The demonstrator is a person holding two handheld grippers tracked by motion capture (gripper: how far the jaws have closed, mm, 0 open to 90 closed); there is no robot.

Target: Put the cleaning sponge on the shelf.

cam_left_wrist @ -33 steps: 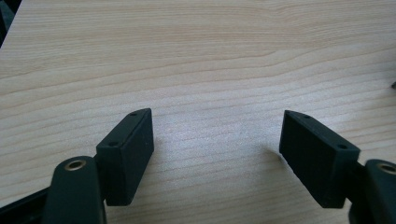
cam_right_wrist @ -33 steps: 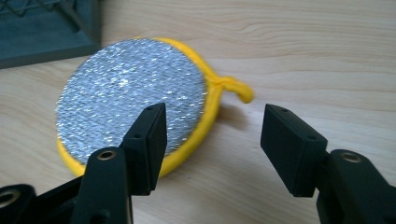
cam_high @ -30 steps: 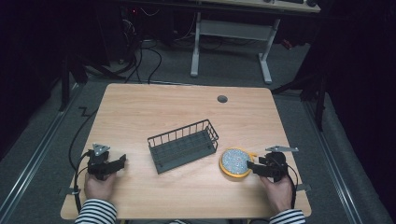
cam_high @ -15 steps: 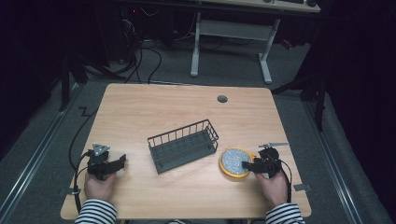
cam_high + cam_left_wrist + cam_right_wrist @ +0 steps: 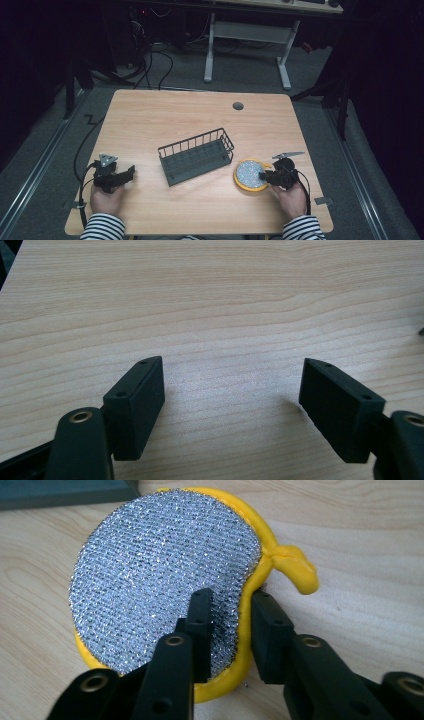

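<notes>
From the high view, the round scouring pad with a silver mesh face and a yellow sponge rim (image 5: 251,173) is lying flat on the light wooden table (image 5: 200,115), just to the right of the dark wire basket (image 5: 196,155), near it but apart. The right gripper (image 5: 264,176) is reaching in at the pad's edge farthest from the basket, its jaws having just been closing with that edge between them. The left gripper (image 5: 131,172) is resting on the table well to the left of the basket, pointing toward it, with nothing near its jaws.

In the left gripper view, the left gripper (image 5: 232,390) is standing released, its two black jaws spread wide over bare wood grain.

In the right gripper view, the right gripper (image 5: 231,630) is clenching the scouring pad (image 5: 160,575) at its rim: one jaw is pressing on the silver mesh, the other on the outside of the yellow edge, beside the small yellow hanging loop (image 5: 295,567). The rim is bulging slightly at the pinch, so the pad is likely soft, light and springy. It should not break or slip much, since the mesh is rough, but it may flop or fold when lifted by one edge. A deeper bite across the rim seems the safer hold.
</notes>
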